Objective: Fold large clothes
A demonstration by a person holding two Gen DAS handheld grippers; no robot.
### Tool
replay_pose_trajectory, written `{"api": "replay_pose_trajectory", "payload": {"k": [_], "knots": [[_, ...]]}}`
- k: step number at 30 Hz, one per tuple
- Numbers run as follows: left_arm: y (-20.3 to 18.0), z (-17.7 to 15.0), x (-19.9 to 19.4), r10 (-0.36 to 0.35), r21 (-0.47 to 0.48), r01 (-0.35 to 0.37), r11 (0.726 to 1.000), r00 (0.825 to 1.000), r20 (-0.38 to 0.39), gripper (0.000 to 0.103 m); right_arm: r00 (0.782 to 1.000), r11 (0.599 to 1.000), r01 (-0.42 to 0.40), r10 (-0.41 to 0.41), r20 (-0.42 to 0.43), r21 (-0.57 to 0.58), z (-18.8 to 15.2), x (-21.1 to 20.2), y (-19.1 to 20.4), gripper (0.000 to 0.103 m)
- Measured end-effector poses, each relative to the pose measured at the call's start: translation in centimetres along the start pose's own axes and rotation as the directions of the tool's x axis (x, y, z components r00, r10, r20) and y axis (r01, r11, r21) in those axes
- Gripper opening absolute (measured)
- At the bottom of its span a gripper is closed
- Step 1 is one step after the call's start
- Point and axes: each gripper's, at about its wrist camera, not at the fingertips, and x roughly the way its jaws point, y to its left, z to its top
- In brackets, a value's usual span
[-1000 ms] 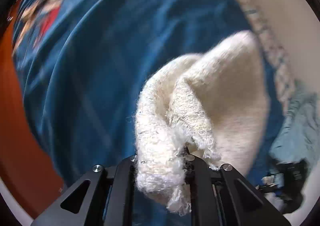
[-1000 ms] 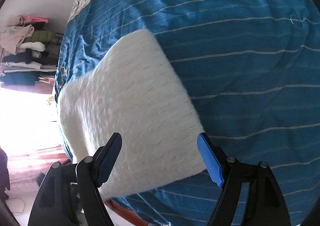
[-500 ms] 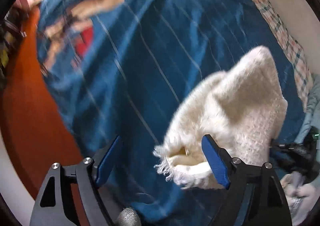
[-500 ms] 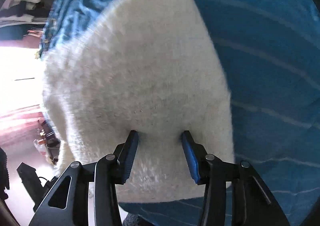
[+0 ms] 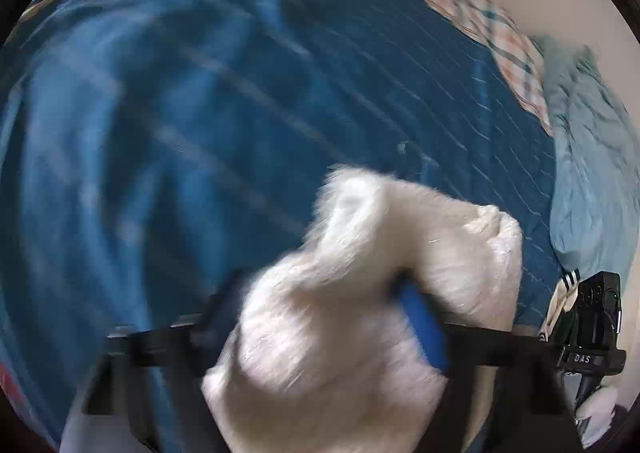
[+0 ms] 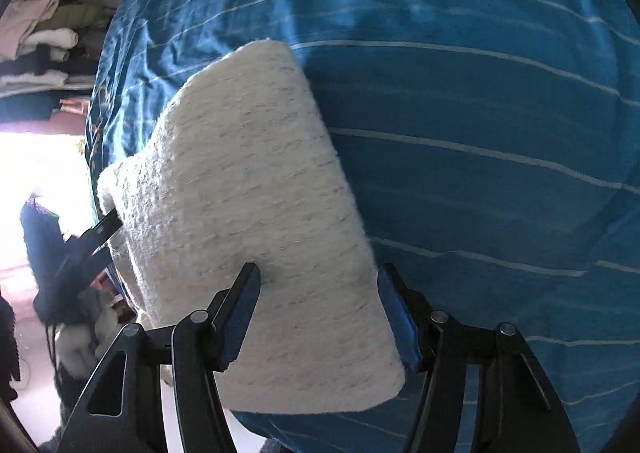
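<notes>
A folded cream knit sweater (image 6: 248, 213) lies on the blue striped bedspread (image 6: 480, 113). My right gripper (image 6: 320, 309) is open, its blue-padded fingers (image 6: 396, 317) on either side of the sweater's near edge. In the blurred left wrist view the sweater (image 5: 352, 313) bulges between the fingers of my left gripper (image 5: 320, 317); its fingers stand wide apart, one blue pad (image 5: 424, 329) showing. The left gripper also shows in the right wrist view (image 6: 100, 233) at the sweater's far left end.
A checked pillow (image 5: 480, 21) and a light blue cloth (image 5: 588, 173) lie at the bed's far edge by the wall. Stacked clothes (image 6: 44, 41) fill shelves at the left. Dark clothes (image 6: 44, 249) lie beyond the bed's left edge.
My left gripper let go of the sweater a second ago and has pushed in over it again. My right gripper closed in on the near edge, then widened.
</notes>
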Motion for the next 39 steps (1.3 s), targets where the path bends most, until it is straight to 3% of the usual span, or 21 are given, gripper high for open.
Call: {"api": "replay_pose_trajectory", "payload": {"k": [1, 3, 6, 11, 14, 15, 16, 17, 18, 20, 21, 22, 24, 26, 27, 30, 32, 33, 35, 37, 39], "knots": [[-0.4, 0.0, -0.4, -0.003, 0.017, 0.003, 1.000, 1.000, 0.001, 0.012, 1.000, 1.000, -0.008, 0.008, 0.005, 0.013, 0.1, -0.1, -0.4, 0.063], [-1.3, 0.5, -1.9, 0.040, 0.056, -0.044, 0.997, 0.996, 0.076, 0.006, 1.000, 1.000, -0.010, 0.010, 0.010, 0.017, 0.1, -0.2, -0.7, 0.063], [-0.4, 1.1, -4.0, 0.034, 0.016, -0.036, 0.999, 0.990, 0.136, 0.006, 0.999, 1.000, -0.016, 0.016, 0.033, 0.007, 0.4, -0.7, -0.4, 0.063], [2.7, 1.6, 0.7, 0.098, -0.037, -0.096, 0.995, 0.994, 0.045, 0.007, 0.999, 0.999, -0.035, 0.036, 0.039, -0.020, 1.1, -1.0, 0.0, 0.063], [3.9, 0.8, 1.8, 0.078, -0.063, -0.078, 0.995, 0.997, 0.003, 0.012, 0.997, 0.997, -0.076, 0.077, 0.026, -0.031, 1.5, -0.7, 0.4, 0.064], [4.0, 0.9, 1.0, 0.066, -0.089, -0.065, 0.994, 0.998, 0.005, 0.014, 0.994, 0.994, -0.105, 0.105, 0.013, -0.043, 1.7, -0.5, 0.5, 0.066], [3.9, 0.9, 0.2, 0.052, -0.109, -0.051, 0.993, 0.999, 0.007, 0.014, 0.990, 0.988, -0.144, 0.144, -0.001, -0.058, 1.9, -0.1, 0.5, 0.077], [4.1, 0.8, -0.8, 0.041, -0.135, -0.039, 0.990, 0.999, 0.013, 0.015, 0.982, 0.979, -0.188, 0.188, -0.016, -0.072, 2.2, 0.5, 0.5, 0.085], [4.0, 0.5, -2.1, 0.031, -0.149, -0.025, 0.988, 0.999, 0.043, 0.020, 0.975, 0.972, -0.221, 0.219, -0.035, -0.082, 2.4, 1.2, 0.4, 0.086], [3.7, -0.2, -4.4, 0.093, -0.120, -0.080, 0.989, 0.990, 0.107, 0.047, 0.946, 0.947, -0.310, 0.299, -0.125, -0.088, 2.9, 3.6, -0.3, 0.086], [3.8, -0.9, -5.8, 0.147, -0.120, -0.132, 0.984, 0.981, 0.125, 0.077, 0.926, 0.933, -0.351, 0.334, -0.175, -0.075, 3.1, 5.1, -0.8, 0.086], [4.0, -1.6, -6.7, 0.169, -0.134, -0.151, 0.980, 0.975, 0.141, 0.085, 0.907, 0.919, -0.388, 0.370, -0.203, -0.061, 3.1, 6.2, -1.1, 0.087], [5.0, -3.8, -8.8, 0.204, -0.190, -0.172, 0.967, 0.965, 0.164, 0.085, 0.843, 0.870, -0.493, 0.471, -0.259, -0.026, 3.4, 8.5, -1.6, 0.089], [6.5, -6.8, -10.7, 0.225, -0.246, -0.181, 0.952, 0.960, 0.165, 0.085, 0.807, 0.831, -0.555, 0.527, -0.266, -0.036, 3.8, 9.4, -0.9, 0.091], [7.1, -9.1, -11.8, 0.241, -0.282, -0.190, 0.940, 0.958, 0.158, 0.085, 0.801, 0.823, -0.566, 0.534, -0.270, -0.050, 3.9, 9.7, 0.0, 0.091], [7.4, -14.1, -12.1, 0.255, -0.397, -0.191, 0.898, 0.960, 0.114, 0.085, 0.810, 0.820, -0.565, 0.531, -0.248, -0.093, 4.0, 10.4, 2.6, 0.088], [7.8, -16.9, -12.3, 0.235, -0.465, -0.170, 0.869, 0.968, 0.086, 0.085, 0.815, 0.824, -0.563, 0.541, -0.207, -0.062, 3.9, 10.1, 3.1, 0.065], [7.7, -18.9, -12.1, 0.222, -0.504, -0.156, 0.850, 0.972, 0.074, 0.085, 0.816, 0.826, -0.563, 0.548, -0.181, -0.036, 3.8, 9.9, 3.1, 0.062], [7.0, -20.8, -11.3, 0.170, -0.539, -0.115, 0.834, 0.984, 0.054, 0.085, 0.804, 0.811, -0.581, 0.585, -0.109, 0.068, 2.9, 8.8, 2.2, 0.052], [6.3, -22.1, -9.4, 0.066, -0.578, -0.026, 0.816, 0.997, 0.048, 0.085, 0.786, 0.779, -0.606, 0.618, -0.031, 0.159, 1.3, 7.5, 0.7, 0.051], [6.0, -22.2, -7.3, -0.021, -0.609, 0.059, 0.791, 0.997, 0.069, 0.085, 0.773, 0.752, -0.621, 0.634, 0.018, 0.223, 0.0, 7.1, -1.1, 0.051]]}}
